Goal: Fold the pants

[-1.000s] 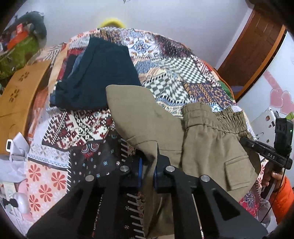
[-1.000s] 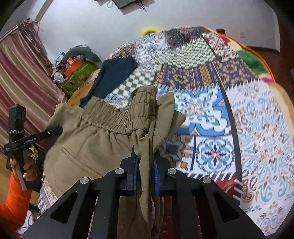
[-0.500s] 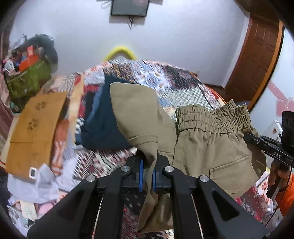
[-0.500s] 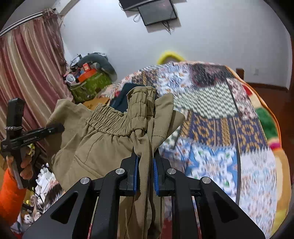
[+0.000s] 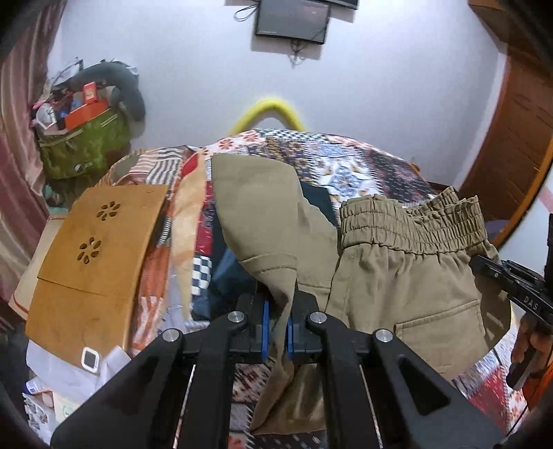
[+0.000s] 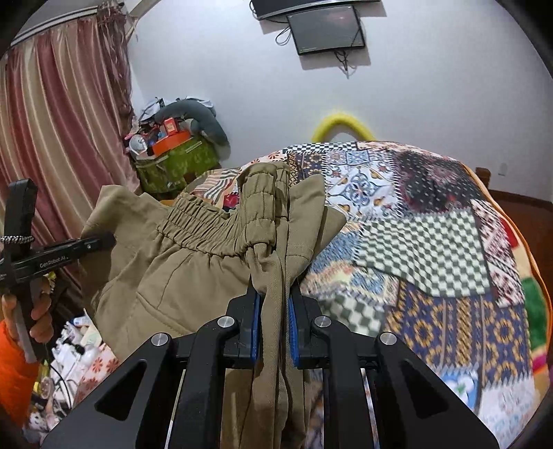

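So you have one bed (image 6: 432,241) under a patchwork quilt, and it fills the middle of both views, its far edge against the white wall. One pair of khaki pants (image 5: 408,276) hangs lifted above the near edge of that bed, stretched between your two grippers; the gathered elastic waistband stands up toward the right side and one back pocket faces the left wrist camera. One dark blue garment (image 5: 318,200) lies flat on the quilt behind the pants, mostly hidden by them. One tan board (image 5: 93,248) with two flower-shaped cut-outs leans off the bed's left edge. One green bag (image 6: 172,165) piled with clutter sits by the far left corner, beside the striped curtain (image 6: 62,131). One dark screen (image 6: 326,31) hangs on the wall above the far edge.

Your left gripper (image 5: 276,324) has its jaws nearly closed, pinching a folded hem of the pants between the blue pads. Your right gripper (image 6: 274,324) likewise stands narrow, clamped on a bunch of fabric just below the waistband. Each hand shows at the other camera's edge, in an orange sleeve (image 6: 13,362).
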`<move>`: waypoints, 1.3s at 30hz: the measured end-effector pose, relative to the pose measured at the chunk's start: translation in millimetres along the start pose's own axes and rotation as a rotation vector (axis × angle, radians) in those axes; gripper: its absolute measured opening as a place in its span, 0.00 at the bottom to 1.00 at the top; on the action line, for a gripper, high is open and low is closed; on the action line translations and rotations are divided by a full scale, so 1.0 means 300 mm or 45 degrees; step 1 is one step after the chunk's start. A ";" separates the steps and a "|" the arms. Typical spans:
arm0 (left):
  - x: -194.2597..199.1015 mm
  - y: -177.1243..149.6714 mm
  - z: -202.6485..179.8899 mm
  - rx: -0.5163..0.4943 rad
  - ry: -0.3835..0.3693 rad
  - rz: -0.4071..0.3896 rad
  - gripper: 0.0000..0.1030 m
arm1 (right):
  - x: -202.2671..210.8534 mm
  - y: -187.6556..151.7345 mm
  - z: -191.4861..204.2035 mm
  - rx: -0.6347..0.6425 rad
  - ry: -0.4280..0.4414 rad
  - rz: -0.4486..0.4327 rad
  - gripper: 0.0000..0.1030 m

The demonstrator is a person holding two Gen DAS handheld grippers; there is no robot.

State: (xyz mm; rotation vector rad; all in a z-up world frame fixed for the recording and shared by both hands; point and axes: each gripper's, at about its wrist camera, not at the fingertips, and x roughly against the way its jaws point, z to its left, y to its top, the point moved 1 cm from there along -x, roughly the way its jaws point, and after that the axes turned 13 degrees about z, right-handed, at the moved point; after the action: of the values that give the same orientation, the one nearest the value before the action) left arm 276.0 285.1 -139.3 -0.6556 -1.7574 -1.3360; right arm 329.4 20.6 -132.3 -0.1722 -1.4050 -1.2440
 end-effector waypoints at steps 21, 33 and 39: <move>-0.538 0.126 0.234 0.144 0.140 0.219 0.09 | -0.540 0.126 -0.015 -0.011 -0.139 0.284 0.13; -0.350 0.041 0.232 0.126 0.173 0.207 0.32 | -0.376 0.086 -0.006 -0.033 -0.185 0.323 0.32; -0.040 -0.002 0.131 0.049 0.132 0.040 0.32 | -0.110 0.093 0.091 0.028 -0.134 0.142 0.33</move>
State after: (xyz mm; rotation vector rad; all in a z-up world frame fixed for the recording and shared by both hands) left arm 270.5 323.0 -154.1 -0.5802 -1.6792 -1.2886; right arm 342.1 70.3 -135.6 -0.3005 -1.4784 -1.1411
